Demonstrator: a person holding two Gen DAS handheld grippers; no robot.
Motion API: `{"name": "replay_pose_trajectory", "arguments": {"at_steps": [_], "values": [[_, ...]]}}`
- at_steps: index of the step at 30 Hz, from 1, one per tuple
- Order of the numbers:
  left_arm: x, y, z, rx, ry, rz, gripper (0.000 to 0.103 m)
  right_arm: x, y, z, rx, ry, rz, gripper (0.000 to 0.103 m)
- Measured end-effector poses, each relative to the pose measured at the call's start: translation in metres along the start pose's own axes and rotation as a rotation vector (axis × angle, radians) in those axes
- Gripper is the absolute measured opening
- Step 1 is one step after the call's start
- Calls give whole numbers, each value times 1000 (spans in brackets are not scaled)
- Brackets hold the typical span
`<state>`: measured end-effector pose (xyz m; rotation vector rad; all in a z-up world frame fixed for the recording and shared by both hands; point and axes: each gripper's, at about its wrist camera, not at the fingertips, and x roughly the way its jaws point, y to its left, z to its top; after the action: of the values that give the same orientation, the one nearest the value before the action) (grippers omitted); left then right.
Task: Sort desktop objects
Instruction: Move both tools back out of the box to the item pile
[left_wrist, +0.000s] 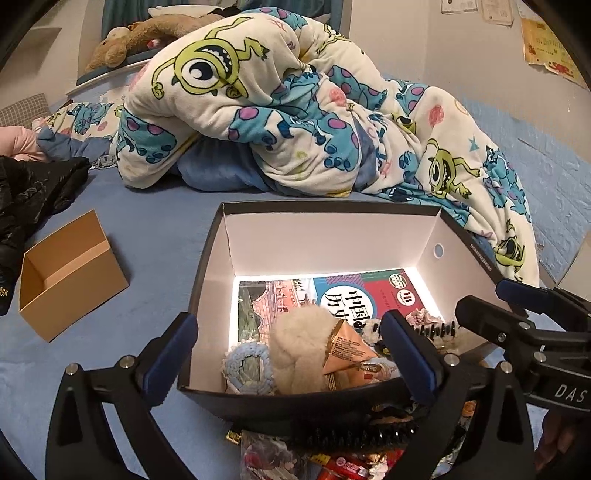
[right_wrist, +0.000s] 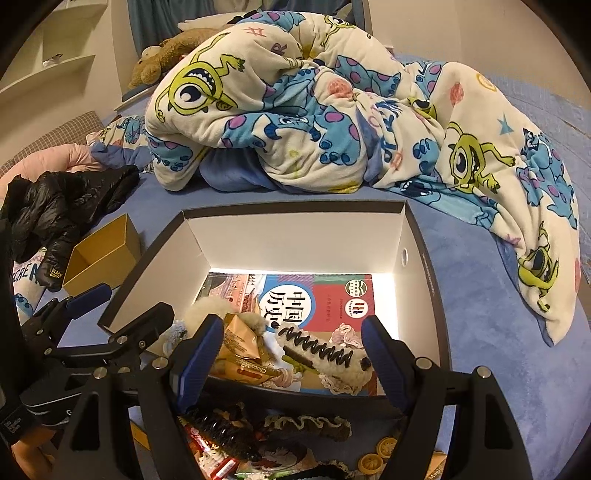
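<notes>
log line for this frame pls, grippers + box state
left gripper open, empty | right gripper open, empty | both above black box | box holds book, snack packet, hair clip | cardboard box empty

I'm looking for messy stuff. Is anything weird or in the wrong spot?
Yes. A pile of loose things lies outside the big box, by its near wall. The small cardboard box holds nothing visible.
</notes>
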<state>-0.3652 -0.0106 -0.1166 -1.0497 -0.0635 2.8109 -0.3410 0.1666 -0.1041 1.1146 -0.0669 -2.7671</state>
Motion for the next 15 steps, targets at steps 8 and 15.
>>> {"name": "replay_pose_trajectory", "arguments": {"at_steps": [8, 15], "values": [[-32, -4, -7, -3, -9, 2, 101, -25, 6, -4, -15, -3, 6, 79], [-59, -11, -27, -2, -12, -3, 101, -49, 8, -15, -24, -5, 5, 79]]}}
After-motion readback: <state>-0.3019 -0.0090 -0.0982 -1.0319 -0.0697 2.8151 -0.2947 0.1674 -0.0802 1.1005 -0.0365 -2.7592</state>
